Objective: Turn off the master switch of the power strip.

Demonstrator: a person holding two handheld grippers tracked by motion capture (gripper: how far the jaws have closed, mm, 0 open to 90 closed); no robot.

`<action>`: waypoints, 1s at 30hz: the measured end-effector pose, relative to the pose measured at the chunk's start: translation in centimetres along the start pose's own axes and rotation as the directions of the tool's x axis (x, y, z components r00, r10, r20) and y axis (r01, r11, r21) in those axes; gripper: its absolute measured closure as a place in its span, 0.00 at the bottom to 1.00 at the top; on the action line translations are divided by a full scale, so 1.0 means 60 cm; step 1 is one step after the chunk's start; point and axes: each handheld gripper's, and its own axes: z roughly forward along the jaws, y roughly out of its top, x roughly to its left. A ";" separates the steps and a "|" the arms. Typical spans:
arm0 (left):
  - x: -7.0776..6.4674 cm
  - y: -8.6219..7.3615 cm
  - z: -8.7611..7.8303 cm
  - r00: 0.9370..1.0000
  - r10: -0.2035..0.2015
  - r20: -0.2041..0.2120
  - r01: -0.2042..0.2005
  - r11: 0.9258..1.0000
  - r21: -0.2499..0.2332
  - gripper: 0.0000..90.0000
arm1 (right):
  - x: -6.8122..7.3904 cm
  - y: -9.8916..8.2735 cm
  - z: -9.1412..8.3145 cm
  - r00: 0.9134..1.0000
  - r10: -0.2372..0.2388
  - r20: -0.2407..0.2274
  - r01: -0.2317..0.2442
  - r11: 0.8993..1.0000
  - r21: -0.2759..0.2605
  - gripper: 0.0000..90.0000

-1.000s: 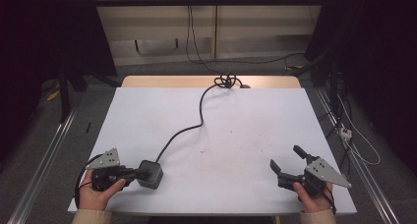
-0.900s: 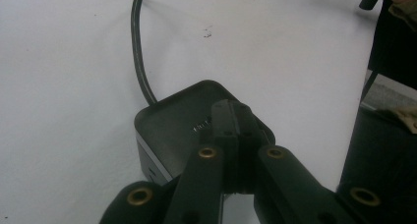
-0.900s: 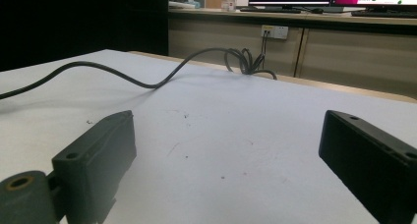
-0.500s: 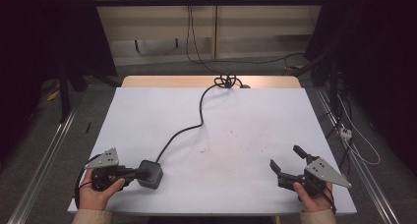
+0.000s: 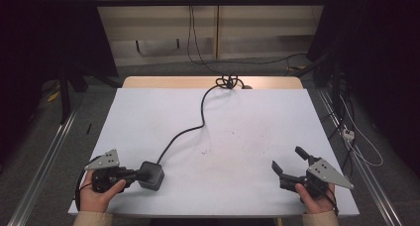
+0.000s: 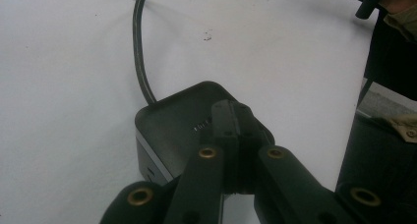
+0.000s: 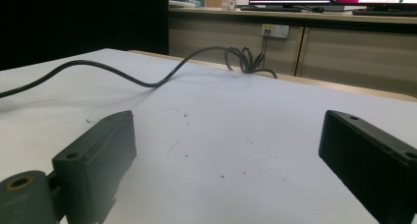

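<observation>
Adapter block at worktop near-left corner, left gripper jaws pressed together touching its top, cable trailing away to far edge; right gripper gaping empty, well apart.

White table top, plain, faintly speckled with small dark marks near the middle; bare tan wood strip along the far edge. Black cable, knotted at that far edge. Dark grey box near the front left corner. Black jaws, grey three-cornered plates on both grippers.
</observation>
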 end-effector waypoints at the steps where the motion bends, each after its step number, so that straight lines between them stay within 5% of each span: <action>1: 0.000 0.000 0.000 1.000 -0.001 0.002 0.001 1.000 -0.003 1.00 | 0.000 0.000 0.000 1.000 -0.001 0.000 0.001 1.000 0.000 0.07; 22: 0.001 0.002 -0.001 1.000 -0.010 0.000 0.010 1.000 -0.013 1.00 | 0.001 -0.001 0.003 1.000 0.003 -0.006 -0.003 1.000 0.005 0.07; 30: -0.002 0.007 -0.008 1.000 -0.031 0.000 0.031 0.994 -0.104 1.00 | 0.002 0.000 0.003 1.000 0.002 -0.009 -0.002 1.000 0.001 0.07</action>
